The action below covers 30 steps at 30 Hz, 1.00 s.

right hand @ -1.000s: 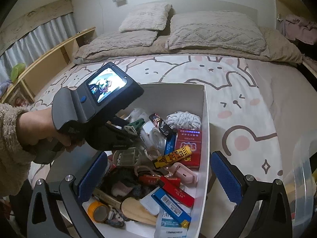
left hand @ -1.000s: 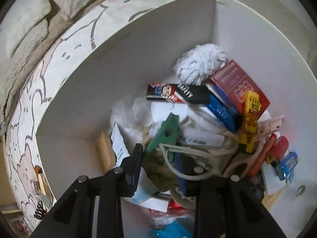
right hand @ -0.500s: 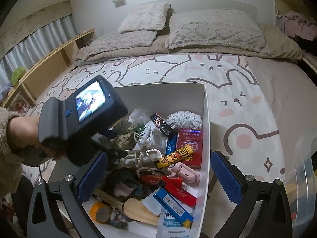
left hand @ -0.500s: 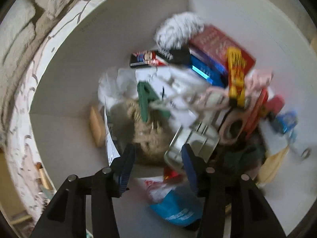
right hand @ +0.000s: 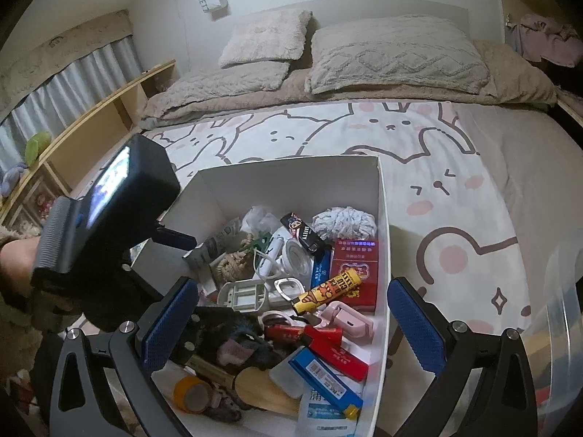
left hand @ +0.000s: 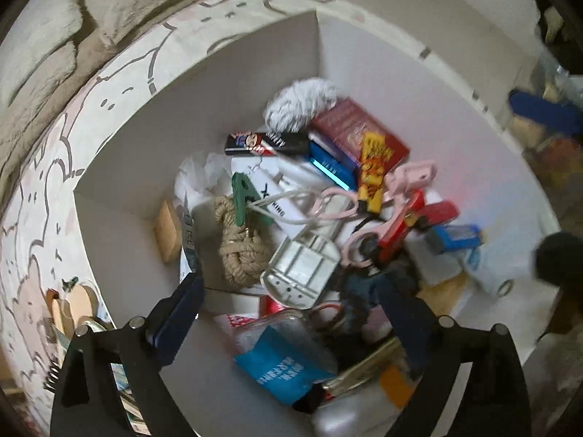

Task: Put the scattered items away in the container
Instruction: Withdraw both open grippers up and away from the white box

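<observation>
Left gripper (left hand: 288,302) has just been opening, jaws wide over the box (left hand: 120,167), nothing between them; the grey plug (left hand: 302,273) lies below in the clutter. Right gripper (right hand: 291,322) is open beside the box.

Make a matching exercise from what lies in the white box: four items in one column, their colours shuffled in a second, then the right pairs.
Items
1. clothes peg
2. knotted rope
3. flat carton beside the woolly ball
4. roll of tape

Colours
A. red
B. orange
C. green
D. tan

Pairs: 1-C, 2-D, 3-A, 4-B

All four lie inside the white box.
</observation>
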Available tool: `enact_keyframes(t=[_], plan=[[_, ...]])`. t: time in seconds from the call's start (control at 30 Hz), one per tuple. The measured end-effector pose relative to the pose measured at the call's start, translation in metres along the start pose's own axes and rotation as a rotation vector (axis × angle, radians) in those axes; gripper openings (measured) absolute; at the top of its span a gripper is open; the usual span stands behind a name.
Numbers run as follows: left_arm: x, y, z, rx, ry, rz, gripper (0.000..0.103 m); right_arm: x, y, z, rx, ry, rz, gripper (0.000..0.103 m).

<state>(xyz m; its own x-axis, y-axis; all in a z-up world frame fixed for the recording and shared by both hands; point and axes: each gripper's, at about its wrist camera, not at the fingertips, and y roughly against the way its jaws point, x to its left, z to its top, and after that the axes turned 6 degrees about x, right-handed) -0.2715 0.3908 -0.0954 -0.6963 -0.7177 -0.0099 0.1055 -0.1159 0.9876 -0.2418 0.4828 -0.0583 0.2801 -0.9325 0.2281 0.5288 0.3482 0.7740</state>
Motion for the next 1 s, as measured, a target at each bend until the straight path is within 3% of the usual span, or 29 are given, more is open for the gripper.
enact_keyframes(t=[0.2, 0.47, 1.0], plan=[[0.006, 0.017, 0.009, -0.101, 0.044, -0.005, 0.102, 0.003, 0.005, 0.0, -0.045, 0.0, -0.007, 0.103], [-0.003, 0.063, -0.02, -0.248, 0.087, -0.02, 0.102, 0.006, 0.011, 0.002, -0.085, 0.021, -0.013, 0.103], [0.001, 0.107, -0.054, -0.472, 0.135, -0.038, 0.102, 0.014, 0.016, -0.004, -0.101, 0.045, -0.084, 0.103]])
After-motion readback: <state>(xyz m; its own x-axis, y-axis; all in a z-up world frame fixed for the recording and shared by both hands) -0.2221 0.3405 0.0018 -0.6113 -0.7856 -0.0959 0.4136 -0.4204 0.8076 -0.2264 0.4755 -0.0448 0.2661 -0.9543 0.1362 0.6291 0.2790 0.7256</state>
